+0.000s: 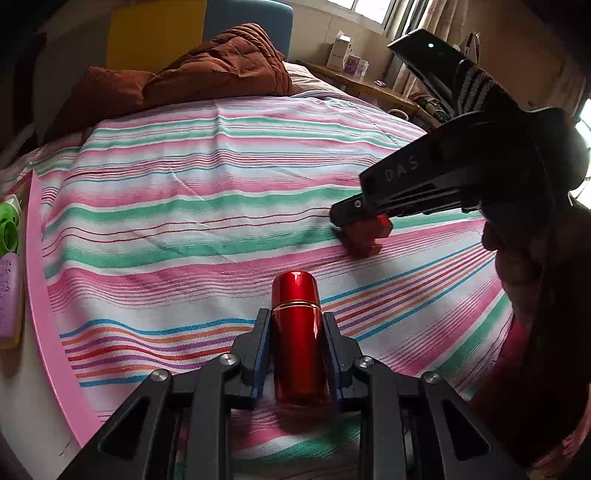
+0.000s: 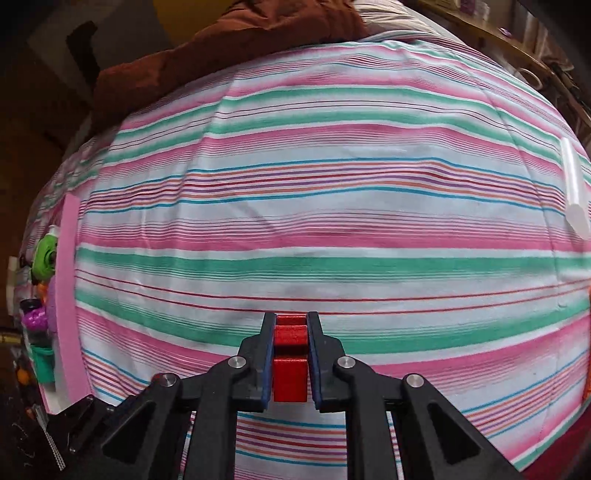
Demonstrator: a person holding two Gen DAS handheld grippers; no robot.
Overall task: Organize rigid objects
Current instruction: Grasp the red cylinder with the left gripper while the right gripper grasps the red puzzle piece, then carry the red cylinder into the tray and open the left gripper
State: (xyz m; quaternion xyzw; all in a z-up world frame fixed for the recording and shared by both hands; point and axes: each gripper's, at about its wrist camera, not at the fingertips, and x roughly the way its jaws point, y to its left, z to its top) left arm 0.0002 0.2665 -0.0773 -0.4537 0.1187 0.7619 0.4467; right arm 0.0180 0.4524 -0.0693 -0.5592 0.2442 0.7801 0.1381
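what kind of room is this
Most likely a bedroom. The work surface is a bed with a striped sheet, a rumpled brown quilt lies at its far end, and a wooden bedside table stands by a curtained window.

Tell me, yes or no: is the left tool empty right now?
No. The left tool is shut on a shiny red tube with a gold ring, held above the striped bedsheet.

The bed sheet (image 1: 192, 206) lies under everything. A bottle (image 1: 295, 332) sits between the fingers of the left gripper (image 1: 295, 332). To its right and farther back, a block (image 1: 365, 236) rests on the sheet, pinched by the right gripper (image 2: 290, 354). A tray (image 1: 48, 317) lies along the left edge. A blanket (image 1: 221, 62) is piled at the back.
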